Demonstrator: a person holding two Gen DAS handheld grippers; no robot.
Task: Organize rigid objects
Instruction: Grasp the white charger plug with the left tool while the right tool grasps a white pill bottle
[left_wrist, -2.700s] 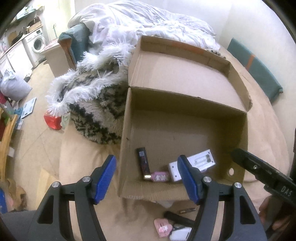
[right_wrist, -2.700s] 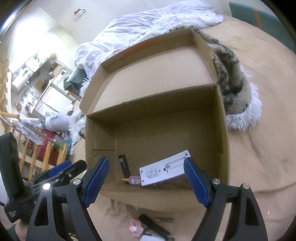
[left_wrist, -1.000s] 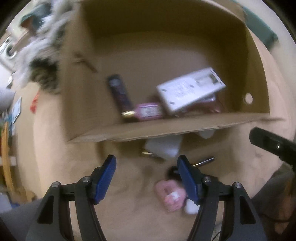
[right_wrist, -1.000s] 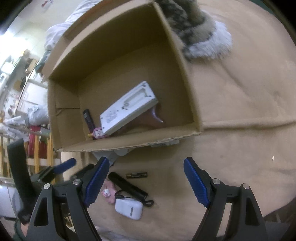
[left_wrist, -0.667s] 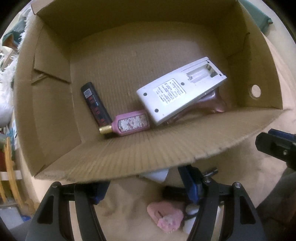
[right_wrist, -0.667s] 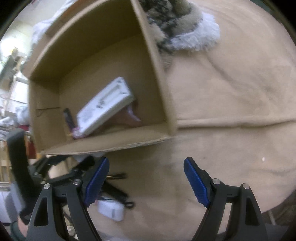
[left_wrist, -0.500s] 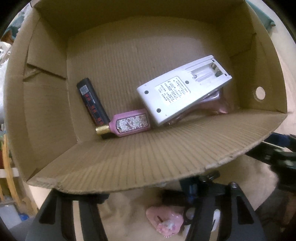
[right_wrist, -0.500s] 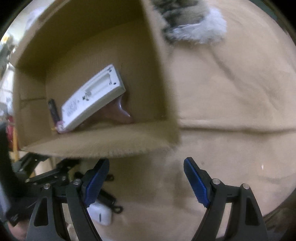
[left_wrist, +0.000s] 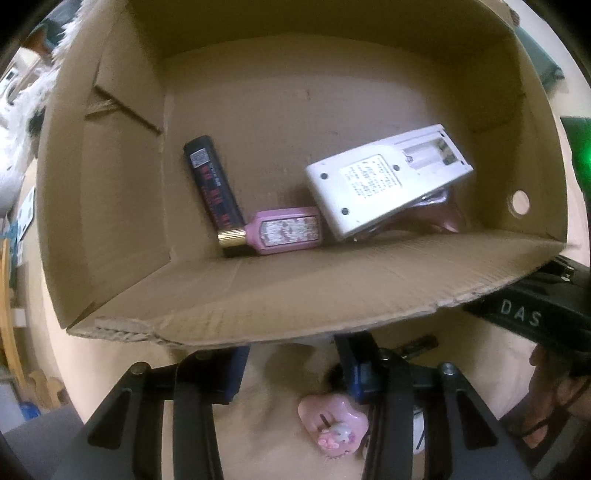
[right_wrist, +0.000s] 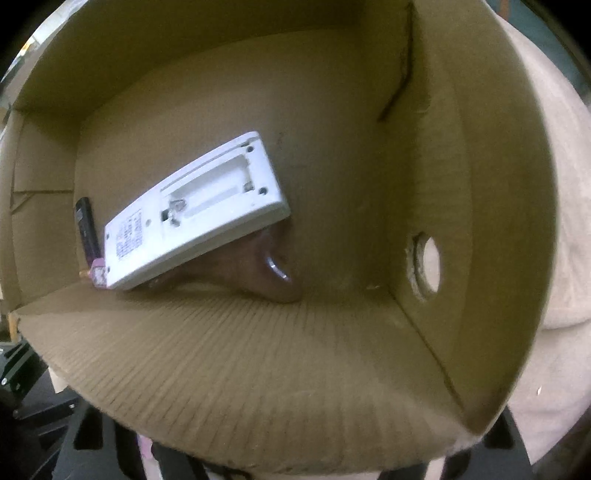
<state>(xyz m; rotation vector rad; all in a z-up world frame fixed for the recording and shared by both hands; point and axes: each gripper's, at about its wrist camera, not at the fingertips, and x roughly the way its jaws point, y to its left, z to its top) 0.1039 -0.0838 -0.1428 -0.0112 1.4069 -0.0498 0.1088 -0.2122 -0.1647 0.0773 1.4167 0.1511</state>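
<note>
Filling both views, the cardboard box (left_wrist: 258, 295) sits open on a tan sheet (left_wrist: 280, 413), its near flap folded out over both grippers. Inside, a white device (left_wrist: 384, 181) lies back-up and tilted, propped on a glossy pink thing (left_wrist: 443, 218); just left of it rest a pink bottle (left_wrist: 284, 235) with a gold cap and a black tube (left_wrist: 216, 192), touching at the cap. Outside the box, the left gripper (left_wrist: 291, 365) points down at the sheet, jaws closing with nothing visible between them, a pink clip (left_wrist: 332, 424) beside its right finger. The right gripper (right_wrist: 295, 469) is closing too, fingertips hidden beneath the flap, so its grip cannot be told.
</note>
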